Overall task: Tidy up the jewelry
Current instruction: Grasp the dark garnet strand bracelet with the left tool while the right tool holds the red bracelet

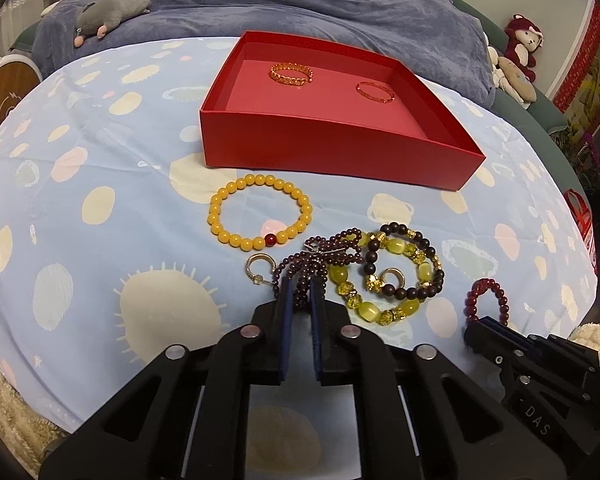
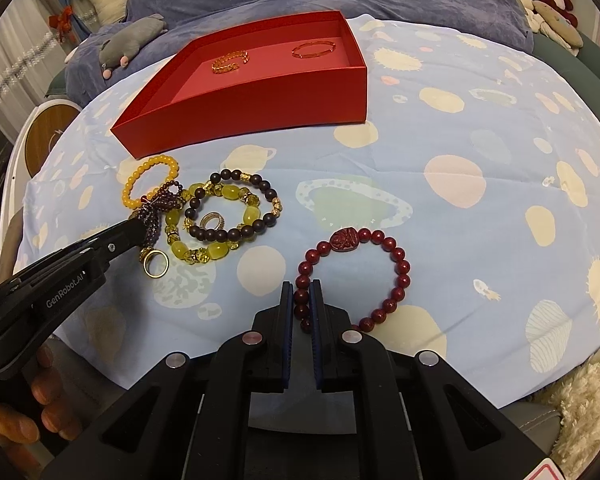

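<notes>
Meanwhile, on the planet-print bedsheet (image 1: 100, 200), the left claw (image 1: 300, 294) pinches the purple bead strand (image 1: 312, 258) beside the yellow bead bracelet (image 1: 260, 212) and two more, the right claw (image 2: 301, 300) grips the dark red bead bracelet (image 2: 354, 276), and only two gold bangles (image 1: 291, 74) lie in the red box (image 1: 340, 152).

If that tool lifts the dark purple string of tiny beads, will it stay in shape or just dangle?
Probably dangle. The purple bead strand lies in loose, tangled loops, so it looks floppy rather than stiff. The left gripper pinches only a few loops; the rest would likely hang and swing. Its loops touch the yellow-green bracelet, so it may tug that along.
</notes>
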Motion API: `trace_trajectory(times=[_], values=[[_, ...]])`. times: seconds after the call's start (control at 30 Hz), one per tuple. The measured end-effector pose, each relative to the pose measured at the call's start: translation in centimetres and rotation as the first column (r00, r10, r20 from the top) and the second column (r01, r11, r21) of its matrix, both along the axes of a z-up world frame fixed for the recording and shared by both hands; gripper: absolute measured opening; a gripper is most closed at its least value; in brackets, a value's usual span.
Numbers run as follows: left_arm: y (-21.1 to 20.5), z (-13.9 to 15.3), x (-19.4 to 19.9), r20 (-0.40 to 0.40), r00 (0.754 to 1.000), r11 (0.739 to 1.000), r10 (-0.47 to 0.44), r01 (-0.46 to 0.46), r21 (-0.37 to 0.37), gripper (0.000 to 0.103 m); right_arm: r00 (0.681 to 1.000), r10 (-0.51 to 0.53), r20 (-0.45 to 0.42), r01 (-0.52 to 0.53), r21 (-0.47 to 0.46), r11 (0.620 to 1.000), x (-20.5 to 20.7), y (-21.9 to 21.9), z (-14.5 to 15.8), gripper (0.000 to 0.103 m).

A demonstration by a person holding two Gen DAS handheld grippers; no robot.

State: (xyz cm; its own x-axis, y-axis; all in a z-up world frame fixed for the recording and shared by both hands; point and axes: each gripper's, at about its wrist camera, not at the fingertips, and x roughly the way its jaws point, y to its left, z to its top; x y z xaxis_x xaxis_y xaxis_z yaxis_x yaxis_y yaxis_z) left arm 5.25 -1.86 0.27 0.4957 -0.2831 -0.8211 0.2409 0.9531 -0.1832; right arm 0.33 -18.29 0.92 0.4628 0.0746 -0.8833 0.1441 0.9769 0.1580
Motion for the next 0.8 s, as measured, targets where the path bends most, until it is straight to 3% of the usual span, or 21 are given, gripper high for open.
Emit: trace_trajectory(times=[0.8], values=[[1.5,5.1,-1.7,0.029,1.0,0.999,0.009,-0.008,-0.042,0.001,0.995,0.006,0.101,-0.011,0.048,0.999,-2.0,0.0,4.3,0.008]])
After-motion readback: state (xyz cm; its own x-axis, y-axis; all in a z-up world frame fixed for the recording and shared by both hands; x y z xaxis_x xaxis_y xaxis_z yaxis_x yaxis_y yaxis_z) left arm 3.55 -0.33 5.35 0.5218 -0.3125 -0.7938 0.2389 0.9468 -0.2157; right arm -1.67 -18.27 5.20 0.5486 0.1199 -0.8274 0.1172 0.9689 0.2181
